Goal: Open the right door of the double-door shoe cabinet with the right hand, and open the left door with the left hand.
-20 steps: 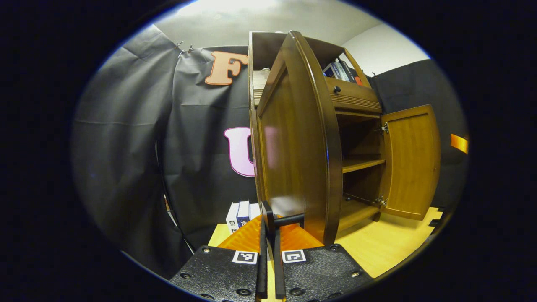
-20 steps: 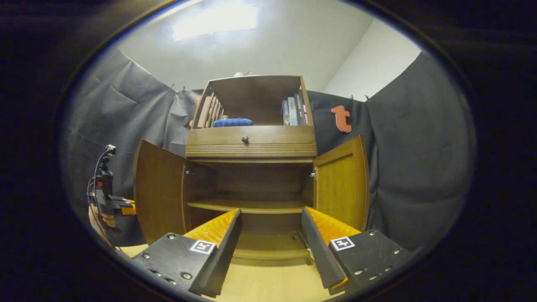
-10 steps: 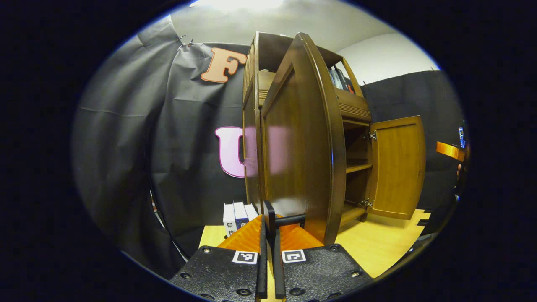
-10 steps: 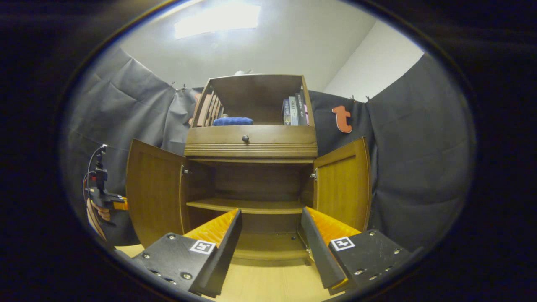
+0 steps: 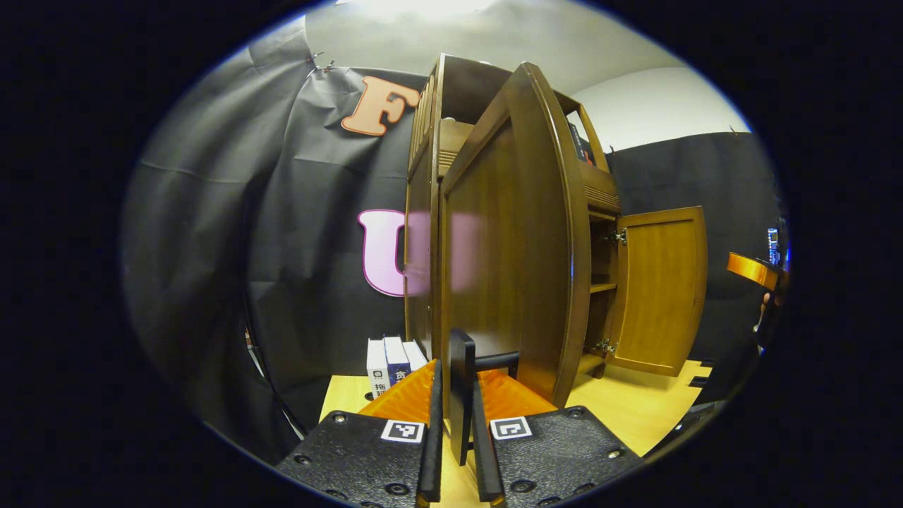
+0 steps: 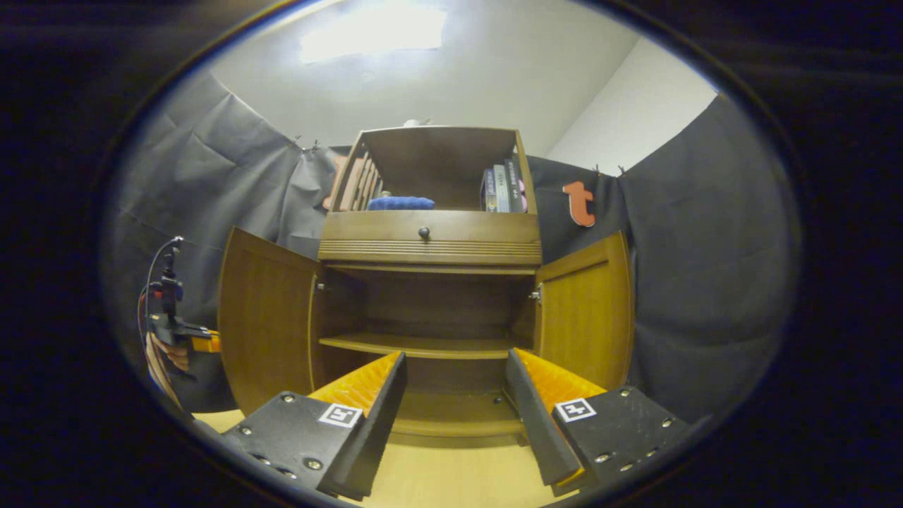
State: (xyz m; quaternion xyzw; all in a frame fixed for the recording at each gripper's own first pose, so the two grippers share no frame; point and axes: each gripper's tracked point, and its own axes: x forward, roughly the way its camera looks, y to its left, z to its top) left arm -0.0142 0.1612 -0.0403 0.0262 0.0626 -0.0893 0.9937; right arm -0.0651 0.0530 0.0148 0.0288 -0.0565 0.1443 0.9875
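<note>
The brown shoe cabinet stands with both doors swung out. In the left gripper view its left door is almost edge-on, and the door's black handle sits between the fingers of my left gripper. The fingers stand slightly apart, with a gap on the handle's left side. In the right gripper view the left door and right door flank the bare inside shelf. My right gripper hangs open before the cabinet, holding nothing. A hand holds the left gripper beside the left door.
Small boxes stand on the floor by the cabinet's side. Books and a blue bundle lie in the top compartment above a drawer knob. Light wooden floor stretches before the cabinet. The right door juts out.
The left door swung further out with my left gripper. Its fingers have parted a little and the handle now reaches deeper between them. The right gripper barely moved.
</note>
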